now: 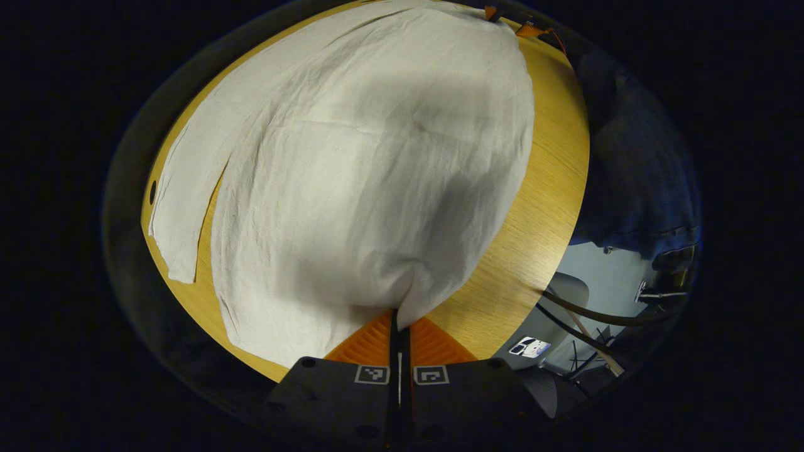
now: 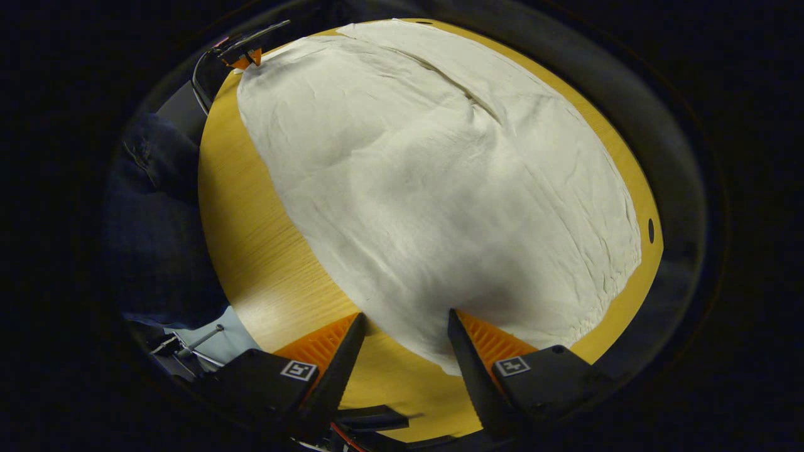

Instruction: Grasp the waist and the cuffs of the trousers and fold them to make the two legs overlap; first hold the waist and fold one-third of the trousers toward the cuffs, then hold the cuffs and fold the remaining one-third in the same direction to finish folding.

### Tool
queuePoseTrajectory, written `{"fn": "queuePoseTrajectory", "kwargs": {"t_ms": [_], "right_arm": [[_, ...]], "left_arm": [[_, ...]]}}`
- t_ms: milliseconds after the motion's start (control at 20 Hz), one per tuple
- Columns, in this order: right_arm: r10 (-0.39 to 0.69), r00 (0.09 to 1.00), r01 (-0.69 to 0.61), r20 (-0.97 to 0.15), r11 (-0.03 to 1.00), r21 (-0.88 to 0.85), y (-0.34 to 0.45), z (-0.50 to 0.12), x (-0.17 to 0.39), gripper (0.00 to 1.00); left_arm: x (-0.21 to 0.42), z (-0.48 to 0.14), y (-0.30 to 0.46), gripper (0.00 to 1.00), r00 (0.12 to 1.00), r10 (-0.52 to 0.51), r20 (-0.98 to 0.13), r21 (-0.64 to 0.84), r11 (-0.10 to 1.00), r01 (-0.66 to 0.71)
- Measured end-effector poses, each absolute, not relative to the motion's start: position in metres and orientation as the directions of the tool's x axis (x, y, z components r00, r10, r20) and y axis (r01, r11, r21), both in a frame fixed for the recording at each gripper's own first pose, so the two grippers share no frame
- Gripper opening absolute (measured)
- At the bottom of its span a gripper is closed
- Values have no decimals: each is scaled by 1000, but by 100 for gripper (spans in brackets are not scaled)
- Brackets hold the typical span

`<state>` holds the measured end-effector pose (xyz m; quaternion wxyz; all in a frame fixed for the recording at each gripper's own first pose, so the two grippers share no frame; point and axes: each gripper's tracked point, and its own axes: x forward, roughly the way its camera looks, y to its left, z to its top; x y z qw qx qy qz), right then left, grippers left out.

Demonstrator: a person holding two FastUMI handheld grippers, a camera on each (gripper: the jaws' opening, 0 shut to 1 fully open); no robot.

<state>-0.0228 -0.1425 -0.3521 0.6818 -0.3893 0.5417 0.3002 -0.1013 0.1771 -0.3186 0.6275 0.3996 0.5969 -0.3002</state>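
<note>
Two grippers, one pair of trousers (image 1: 370, 182), and I'm right at the cloth. My left gripper (image 1: 399, 326) has its fingers pressed together on a pinch of the fabric edge, and the cloth bunches up into that pinch; I judge this hold is there so the near edge can be lifted and carried over. My right gripper (image 2: 402, 329) stands wide apart with nothing between the fingers. One finger (image 2: 468, 345) sits at the cloth's near corner, the other over bare table (image 2: 251, 251), so I read it as lined up to bite that corner.

Outward from there, the trousers lie spread and rumpled across the wooden table. In the left gripper view a narrower strip of the fabric runs alongside the main spread, with a sliver of table between them. In the right gripper view my left gripper shows far off at the top corner of the cloth.

Writing: none I can read. Each gripper carries small square black-and-white markers (image 1: 372, 374), patterns rather than words.
</note>
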Motion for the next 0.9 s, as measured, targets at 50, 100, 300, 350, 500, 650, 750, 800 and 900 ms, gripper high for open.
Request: {"fn": "queuePoseTrajectory", "kwargs": {"t_ms": [50, 100, 300, 350, 500, 650, 750, 800, 900], "right_arm": [[-31, 229, -824, -973, 526, -211, -144, -350, -23, 79], [-46, 225, -821, -973, 529, -215, -144, -349, -23, 70], [-92, 252, -823, -963, 502, -263, -146, -346, -17, 30], [-98, 267, -823, -959, 494, -280, -146, -347, -16, 22], [-107, 273, -821, -956, 493, -290, -147, -345, -18, 13], [-103, 290, -802, -951, 517, -300, -148, -346, -18, 9], [-106, 313, -781, -944, 536, -320, -147, -345, -18, 9], [-109, 329, -767, -938, 549, -333, -148, -344, -17, 5], [-114, 368, -719, -923, 595, -360, -148, -344, -17, 5]], "left_arm": [[-101, -319, 176, 0, 108, 100, -989, 143, 500, 854], [-100, -319, 177, 0, 106, 100, -989, 142, 500, 854], [-100, -320, 178, 0, 99, 102, -990, 137, 503, 854], [-100, -321, 177, 0, 100, 100, -990, 137, 503, 853], [-100, -319, 177, 0, 103, 98, -990, 138, 498, 856], [-100, -320, 177, 0, 101, 94, -990, 135, 497, 857], [-102, -321, 177, 0, 107, 86, -991, 136, 497, 857], [-102, -321, 176, 0, 114, 79, -990, 138, 503, 853], [-100, -320, 174, 0, 138, 67, -988, 152, 554, 818]]}}
